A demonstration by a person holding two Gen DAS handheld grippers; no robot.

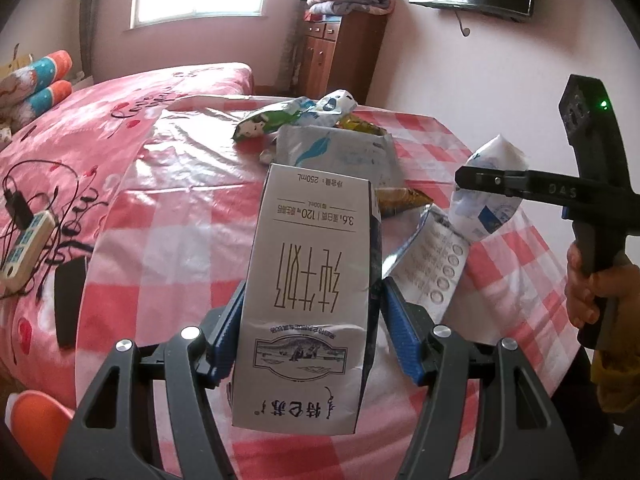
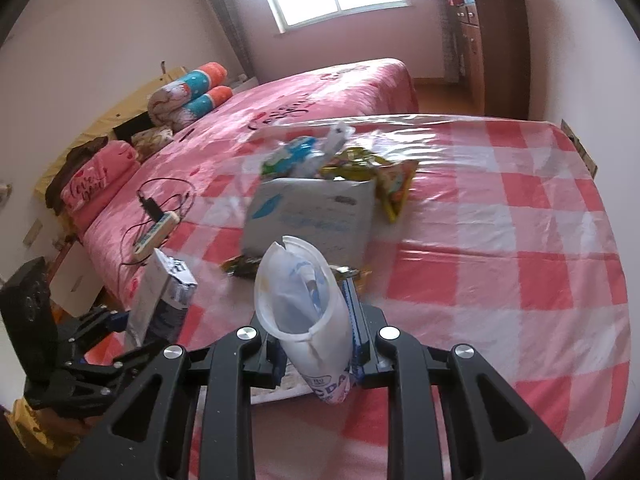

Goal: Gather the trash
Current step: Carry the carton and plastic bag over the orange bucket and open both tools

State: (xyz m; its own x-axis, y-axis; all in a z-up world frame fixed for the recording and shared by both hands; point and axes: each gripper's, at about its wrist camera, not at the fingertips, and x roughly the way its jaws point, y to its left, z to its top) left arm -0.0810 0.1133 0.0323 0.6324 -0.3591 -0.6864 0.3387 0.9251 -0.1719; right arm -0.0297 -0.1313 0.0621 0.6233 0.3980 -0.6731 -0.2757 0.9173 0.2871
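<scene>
A person w/ a handheld gripper in each hand stood over a table (image 2: 500, 240) in a red-and-white check cover beside a pink bed (image 1: 100, 128): the left gripper (image 1: 308, 312), jaws roughly half open, clamped both sides of a grey 250 mL milk carton (image 1: 312, 280) held above the tabletop. The right gripper (image 2: 316, 336), jaws nearly closed, pinched a crumpled white plastic pouch (image 2: 300, 300), also off the table. More trash, incl. a grey mailer bag (image 2: 312, 216) & snack wrappers (image 2: 360, 164), lay piled mid-table beyond both.
</scene>
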